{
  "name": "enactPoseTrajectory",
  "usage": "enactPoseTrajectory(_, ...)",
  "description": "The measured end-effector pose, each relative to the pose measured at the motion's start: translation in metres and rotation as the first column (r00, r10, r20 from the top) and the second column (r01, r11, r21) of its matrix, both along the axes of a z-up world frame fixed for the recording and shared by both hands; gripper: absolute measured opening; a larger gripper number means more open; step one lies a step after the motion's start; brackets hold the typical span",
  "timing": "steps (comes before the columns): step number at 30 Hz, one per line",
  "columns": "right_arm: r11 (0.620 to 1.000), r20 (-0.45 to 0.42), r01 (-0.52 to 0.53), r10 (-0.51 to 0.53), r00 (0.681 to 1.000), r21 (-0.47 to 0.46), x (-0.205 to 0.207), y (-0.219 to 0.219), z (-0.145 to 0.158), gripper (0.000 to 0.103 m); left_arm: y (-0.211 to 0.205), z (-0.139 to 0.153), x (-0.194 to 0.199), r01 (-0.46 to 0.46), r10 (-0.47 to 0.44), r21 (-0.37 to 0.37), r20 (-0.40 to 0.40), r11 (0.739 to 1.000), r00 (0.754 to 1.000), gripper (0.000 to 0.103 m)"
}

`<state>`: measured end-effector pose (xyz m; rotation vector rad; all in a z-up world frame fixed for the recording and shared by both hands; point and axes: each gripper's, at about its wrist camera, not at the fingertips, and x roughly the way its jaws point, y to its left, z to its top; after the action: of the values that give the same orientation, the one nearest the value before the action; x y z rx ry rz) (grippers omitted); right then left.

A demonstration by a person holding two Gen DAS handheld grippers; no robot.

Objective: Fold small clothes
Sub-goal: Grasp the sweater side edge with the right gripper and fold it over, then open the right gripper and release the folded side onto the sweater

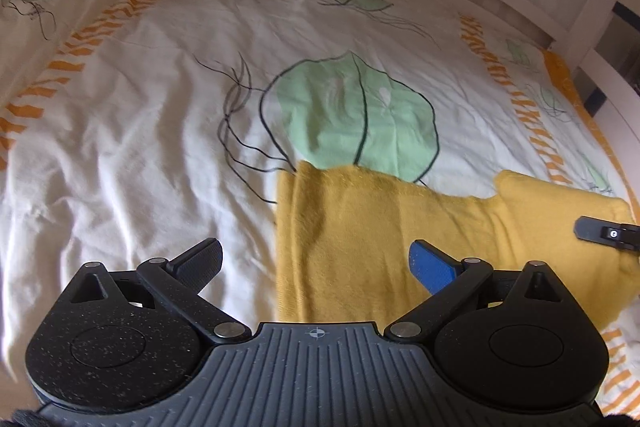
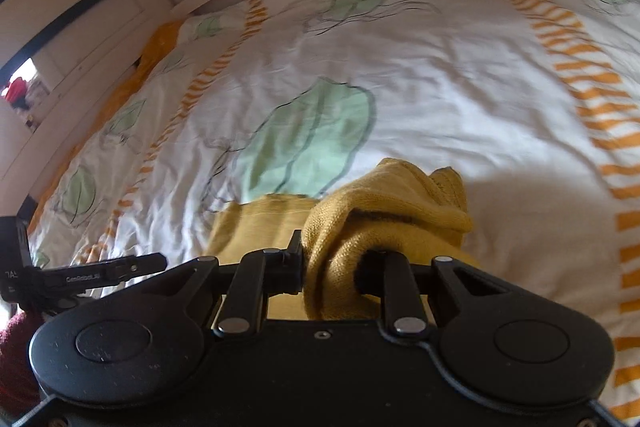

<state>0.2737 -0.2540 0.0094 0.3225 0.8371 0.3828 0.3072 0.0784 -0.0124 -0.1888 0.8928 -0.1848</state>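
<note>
Leaf-print duvet (image 1: 160,147): right gripper (image 2: 340,267) jaws pinch yellow garment (image 2: 384,203); left gripper (image 1: 316,263) jaws spread.

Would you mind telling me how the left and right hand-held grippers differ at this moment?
The left hand-held gripper is open and holds nothing; the right hand-held gripper is shut on a bunched fold of the yellow knitted garment. The left one hangs above the garment's flat part with its fingers spread, while cloth drapes over the right one's fingers. Both point down at the leaf-patterned bedcover.
</note>
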Motion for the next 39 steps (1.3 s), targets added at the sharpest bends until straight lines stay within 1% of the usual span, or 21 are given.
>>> enactPoseTrajectory(3,0.998,-0.011,-0.054,0.054,0.998,-0.017,0.006,0.037,-0.004,0.029,0.012,0.000,0.001,-0.012,0.012,-0.009,-0.009,1.000,1.000,0.101)
enactPoseTrajectory(6,0.996,-0.036,-0.082,0.081,0.996,-0.025,0.012,0.070,-0.015,0.029,0.024,-0.002,0.003,-0.039,0.039,-0.009,-0.018,0.999,0.999,0.101)
enactPoseTrajectory(10,0.993,-0.071,-0.103,0.099,0.993,-0.056,0.016,0.109,-0.034,0.029,0.034,-0.005,0.006,-0.061,0.060,-0.021,-0.029,0.998,0.998,0.101)
enactPoseTrajectory(13,0.991,-0.091,-0.108,0.101,0.991,-0.083,0.014,0.128,-0.048,0.030,0.038,-0.006,0.008,-0.063,0.062,-0.031,-0.031,0.998,0.998,0.101)
enactPoseTrajectory(15,0.989,-0.097,-0.103,0.092,0.991,-0.108,0.014,0.140,-0.056,0.032,0.040,-0.005,0.008,-0.064,0.063,-0.039,-0.031,0.997,0.998,0.101)
enactPoseTrajectory(16,0.987,-0.098,-0.105,0.093,0.991,-0.119,0.014,0.144,-0.059,0.037,0.041,-0.005,0.008,-0.065,0.064,-0.044,-0.030,0.997,0.998,0.101)
enactPoseTrajectory(17,0.987,-0.099,-0.107,0.096,0.990,-0.120,0.014,0.147,-0.062,0.038,0.042,-0.005,0.008,-0.067,0.066,-0.048,-0.030,0.997,0.997,0.101)
enactPoseTrajectory(18,0.987,-0.100,-0.109,0.098,0.990,-0.115,0.014,0.150,-0.065,0.042,0.043,-0.004,0.008,-0.070,0.069,-0.051,-0.028,0.996,0.997,0.101)
enactPoseTrajectory(19,0.988,-0.097,-0.111,0.101,0.990,-0.109,0.014,0.153,-0.066,0.050,0.045,-0.003,0.007,-0.075,0.074,-0.054,-0.026,0.996,0.997,0.101)
enactPoseTrajectory(20,0.988,-0.085,-0.120,0.111,0.990,-0.101,0.012,0.157,-0.066,0.055,0.046,-0.003,0.007,-0.078,0.077,-0.056,-0.023,0.995,0.997,0.101)
enactPoseTrajectory(21,0.986,-0.071,-0.135,0.128,0.989,-0.095,0.011,0.159,-0.065,0.061,0.047,-0.002,0.007,-0.082,0.081,-0.057,-0.020,0.995,0.997,0.101)
enactPoseTrajectory(22,0.985,-0.057,-0.148,0.144,0.988,-0.093,0.009,0.161,-0.063,0.065,0.049,-0.001,0.008,-0.086,0.085,-0.057,-0.018,0.995,0.996,0.101)
enactPoseTrajectory(24,0.982,-0.024,-0.172,0.170,0.985,-0.077,0.005,0.163,-0.059,0.065,0.050,-0.001,0.008,-0.092,0.091,-0.057,-0.015,0.994,0.996,0.101)
enactPoseTrajectory(28,0.979,0.034,-0.204,0.204,0.978,0.010,-0.001,0.158,-0.050,0.065,0.050,-0.002,0.008,-0.095,0.094,-0.057,-0.016,0.994,0.995,0.101)
enactPoseTrajectory(32,0.968,0.103,-0.243,0.236,0.966,0.058,-0.008,0.158,-0.035,0.065,0.052,-0.002,0.008,-0.097,0.096,-0.058,-0.019,0.994,0.995,0.101)
enactPoseTrajectory(35,0.966,0.133,-0.240,0.227,0.965,0.093,-0.012,0.152,-0.026,0.065,0.053,-0.002,0.007,-0.100,0.099,-0.058,-0.018,0.993,0.995,0.101)
enactPoseTrajectory(39,0.973,0.157,-0.187,0.165,0.974,0.137,-0.017,0.129,-0.020,0.066,0.054,-0.002,0.007,-0.103,0.102,-0.066,-0.017,0.993,0.995,0.101)
